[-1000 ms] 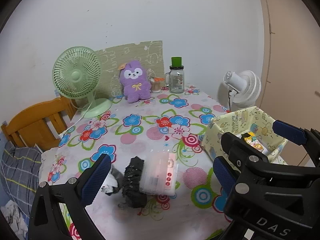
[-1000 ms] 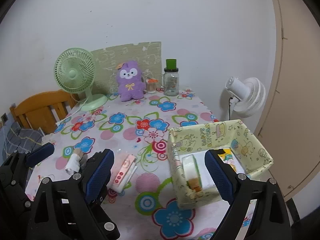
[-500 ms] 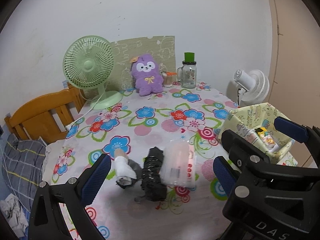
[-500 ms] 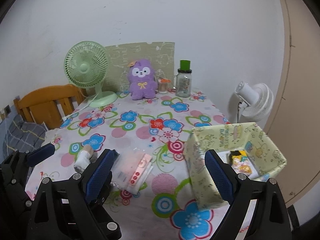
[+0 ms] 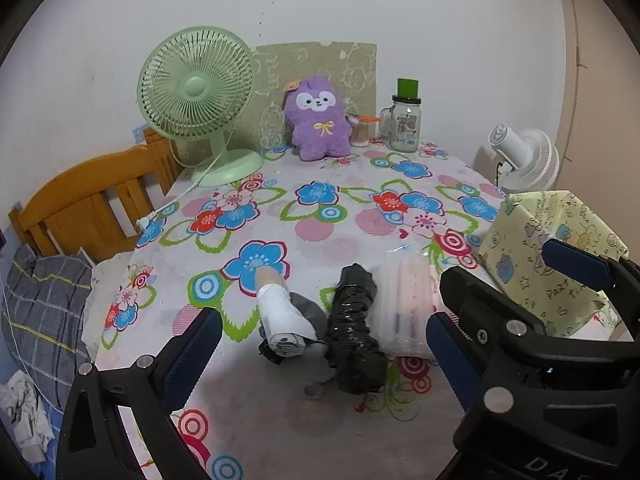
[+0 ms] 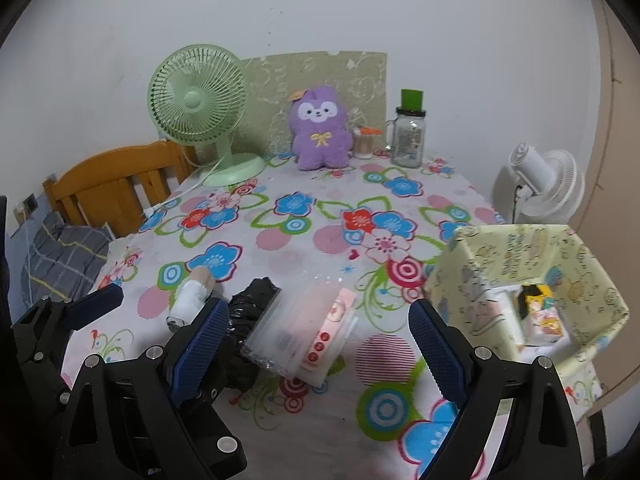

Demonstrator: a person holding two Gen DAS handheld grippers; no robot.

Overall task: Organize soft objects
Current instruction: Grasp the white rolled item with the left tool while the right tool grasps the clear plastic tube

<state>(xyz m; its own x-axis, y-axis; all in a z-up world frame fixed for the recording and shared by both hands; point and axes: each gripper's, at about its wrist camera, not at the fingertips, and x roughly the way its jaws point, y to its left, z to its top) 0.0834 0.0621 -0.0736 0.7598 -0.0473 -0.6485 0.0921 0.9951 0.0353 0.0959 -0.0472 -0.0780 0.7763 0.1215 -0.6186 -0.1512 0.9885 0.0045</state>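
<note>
Both grippers hover above the near edge of the table (image 5: pixel 280 420) with jaws spread wide, holding nothing; the left gripper (image 5: pixel 320 352) frames a row of three bundles lying side by side and touching: a white roll (image 5: pixel 282 318), a black bundle (image 5: pixel 354 324) and a clear packet (image 5: pixel 404 312); the right gripper (image 6: pixel 316 340) sits over the packet (image 6: pixel 300 332); the box (image 6: pixel 532 268) stands to their right, some items inside; a purple plush (image 6: pixel 320 130) leans at the far wall between a green fan (image 6: pixel 198 98) and a jar (image 6: pixel 408 142).
</note>
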